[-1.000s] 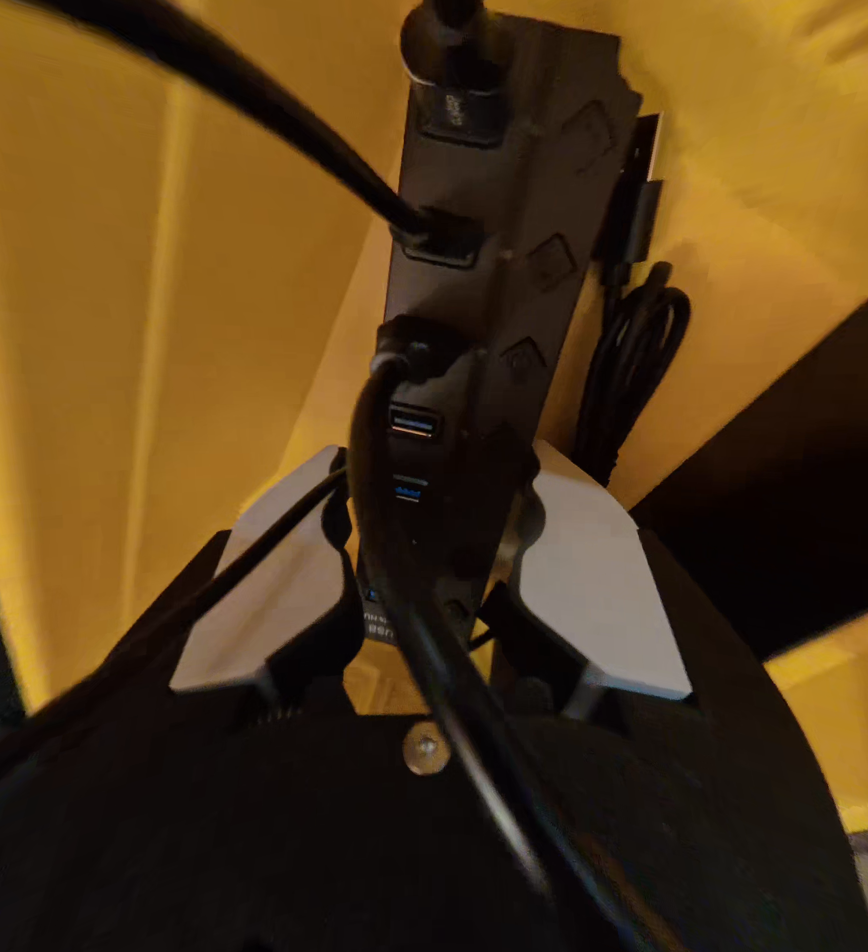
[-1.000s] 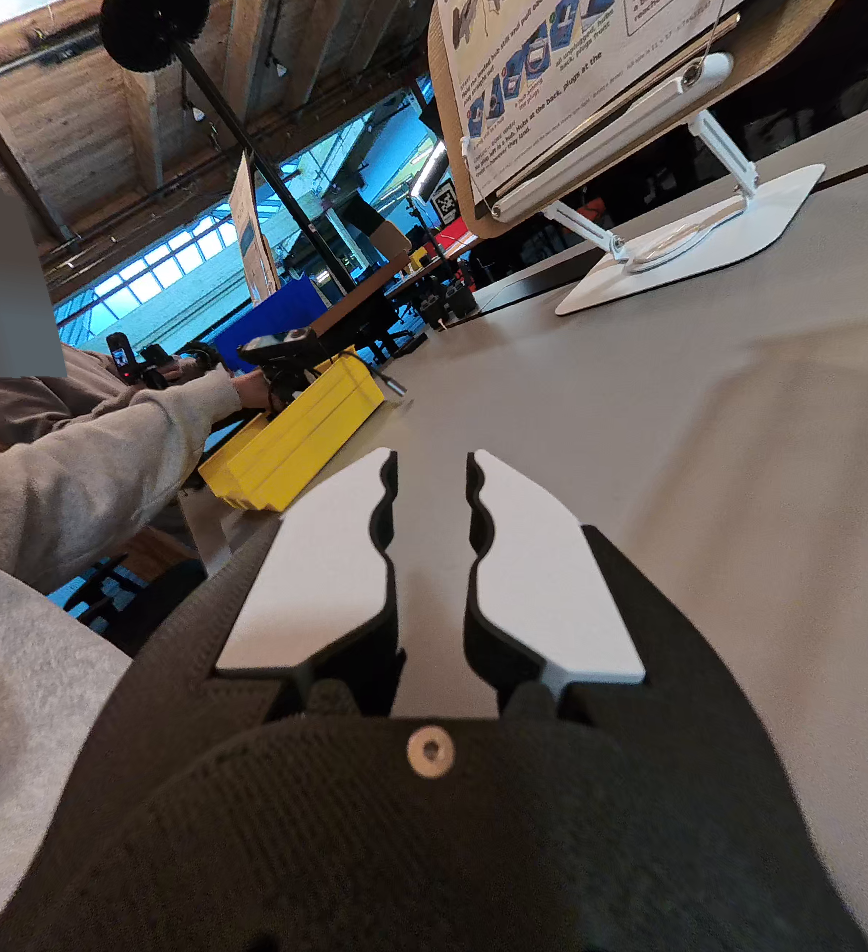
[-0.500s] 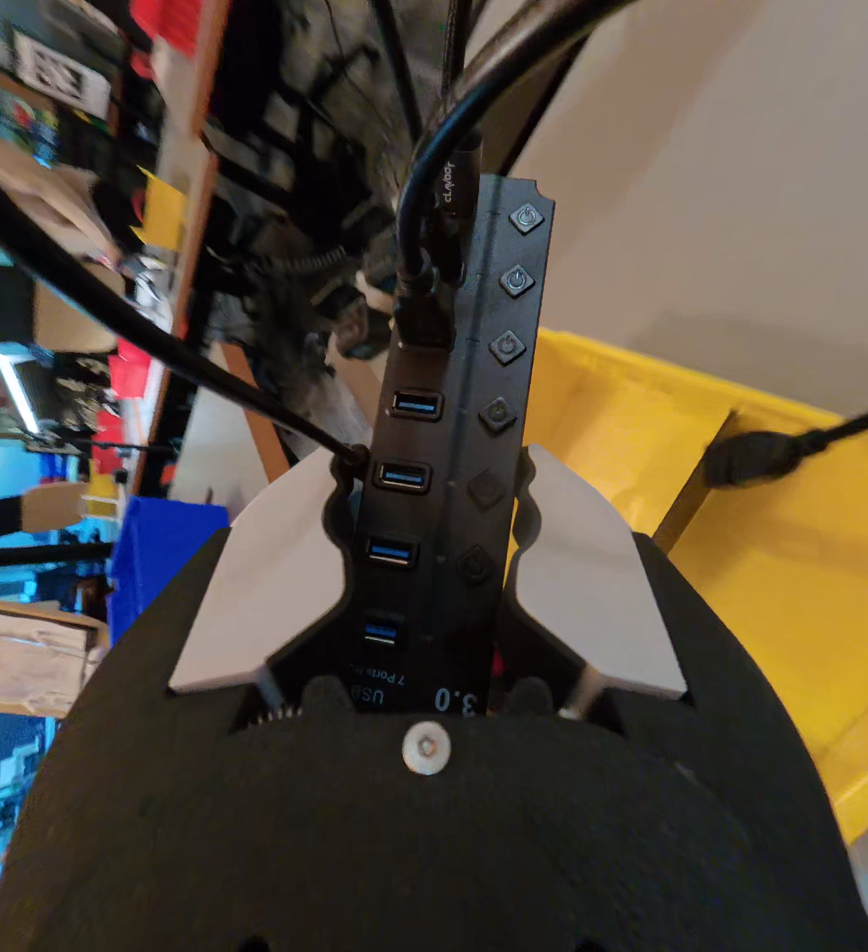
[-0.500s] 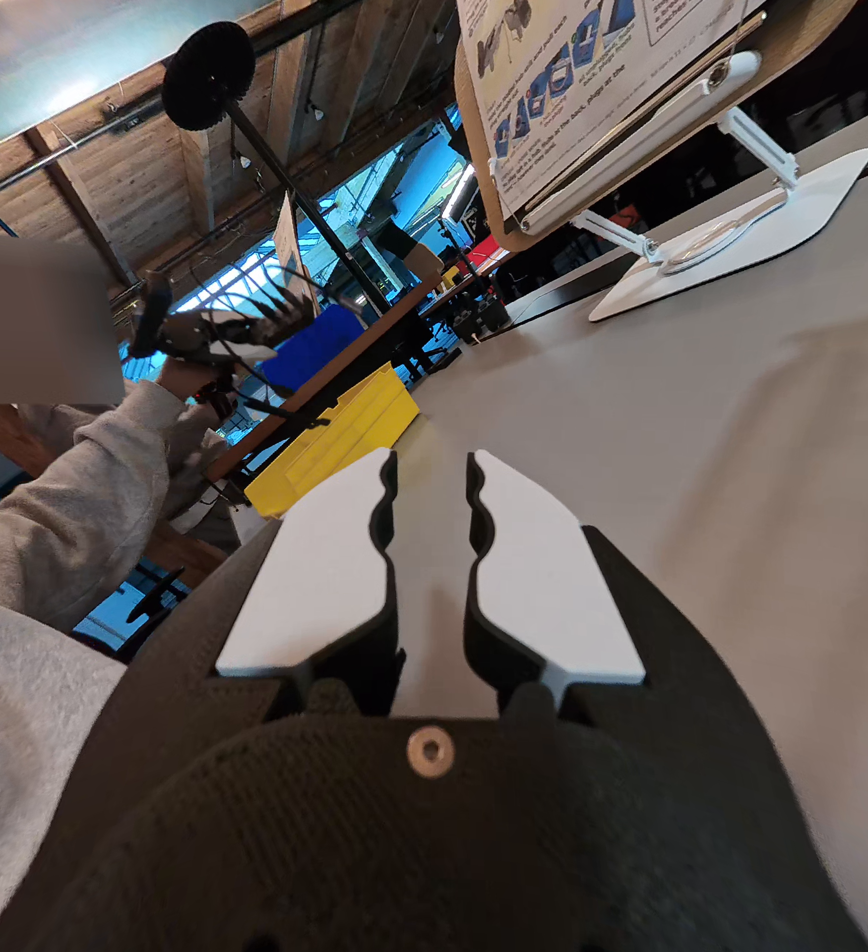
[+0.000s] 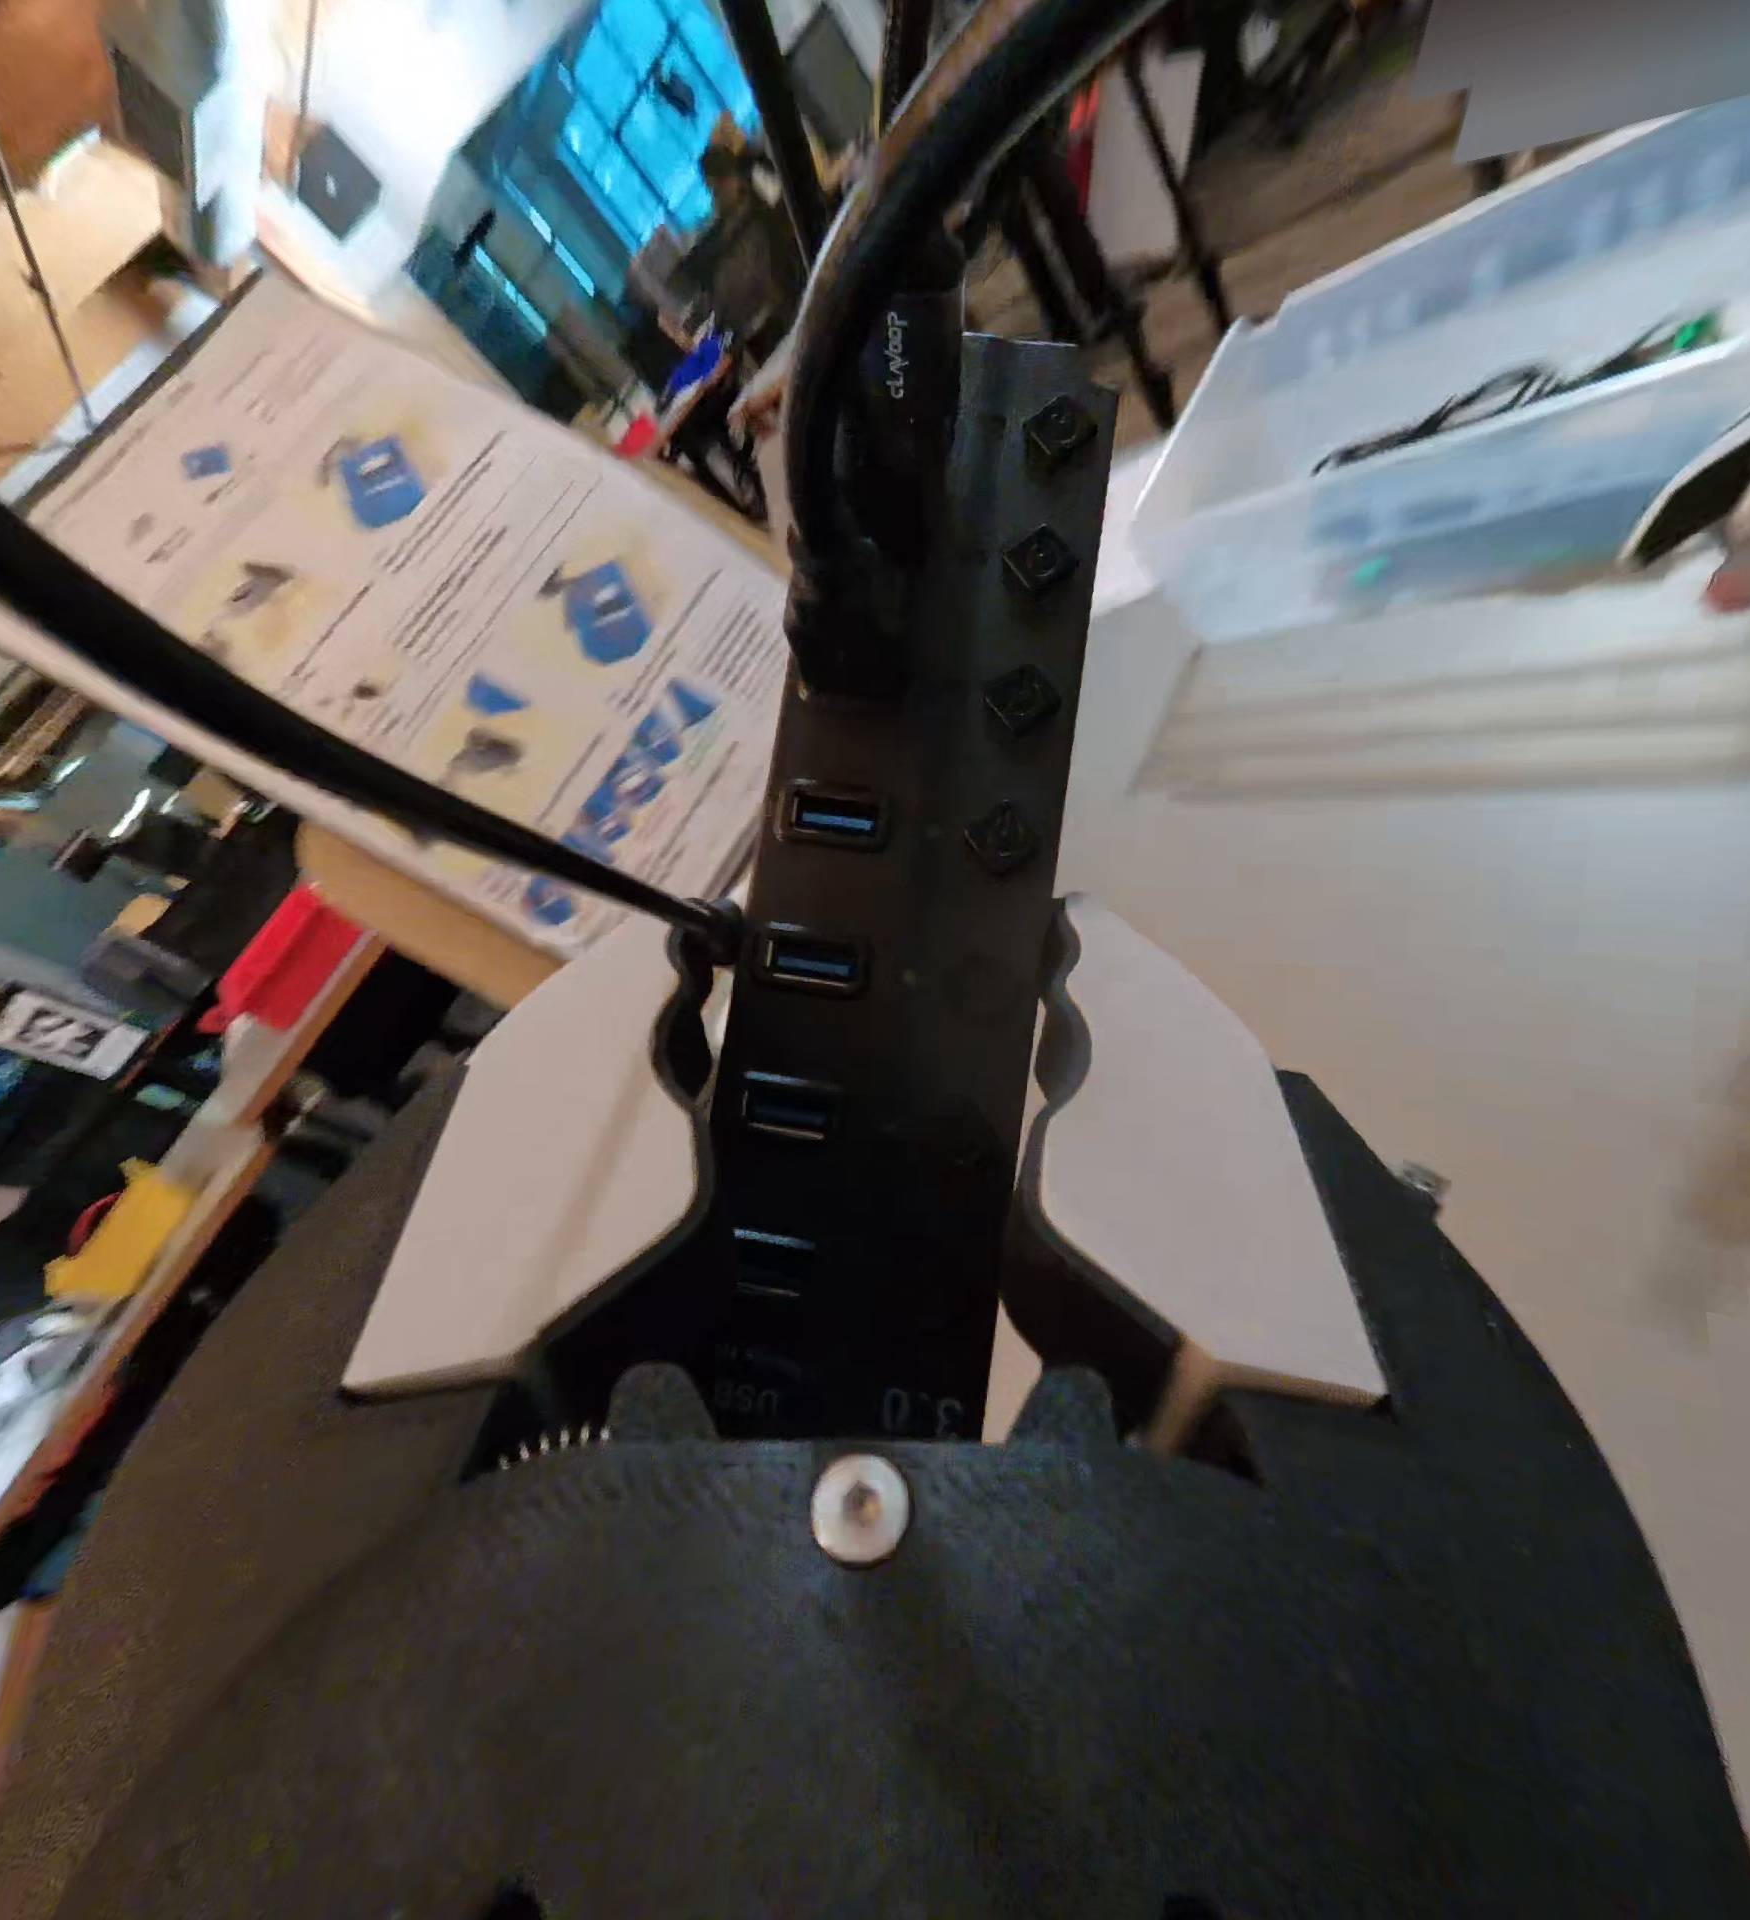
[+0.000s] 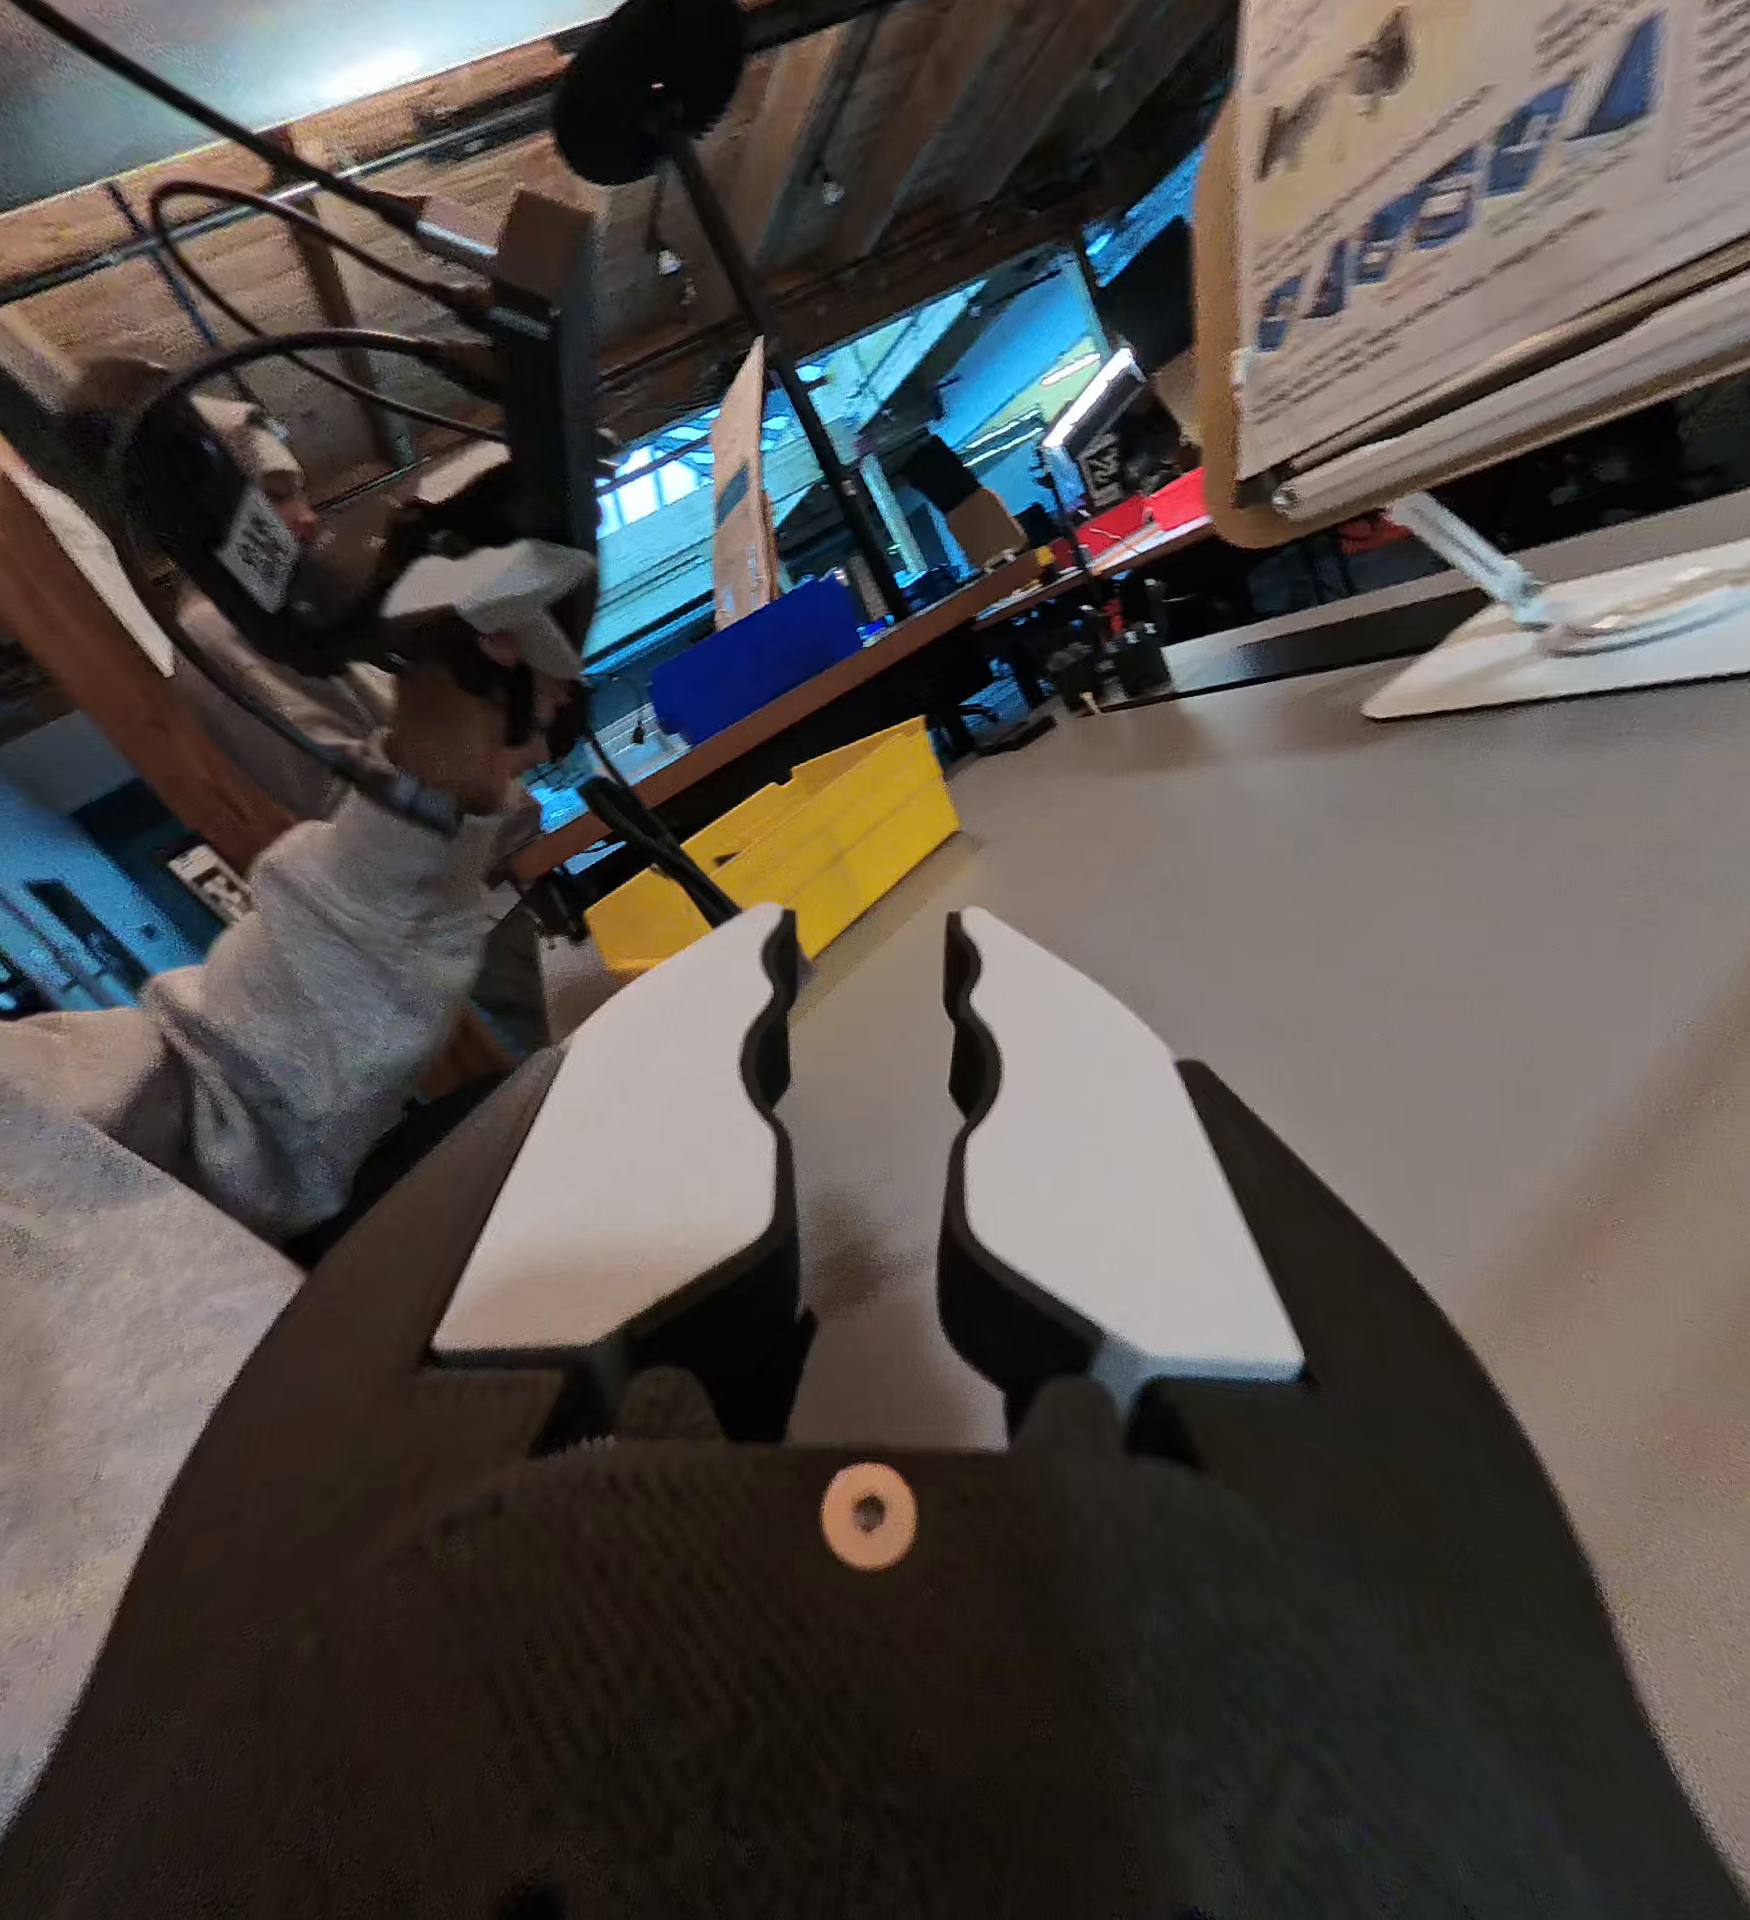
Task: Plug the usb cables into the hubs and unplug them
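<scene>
The black hub (image 5: 912, 935) stands lengthwise between the left claw's (image 5: 876, 925) fingers, gripped by its long sides and held up in the air. Two cables (image 5: 871, 499) sit plugged in at its far end, and a thinner cable (image 5: 279, 727) leaves its left edge. The right claw (image 6: 869, 925) is empty, narrowly parted, low over the grey bench (image 6: 1370, 987). A yellow bin (image 6: 798, 831) sits at the bench's far left edge.

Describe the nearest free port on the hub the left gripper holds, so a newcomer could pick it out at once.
Start at the left gripper, shut on a long black USB hub that points away from the camera. A column of blue-lined ports runs up its left side, square buttons up its right. The wanted port is the empty one directly below the plugged-in black cable plugs, just beyond the fingertips.
</scene>
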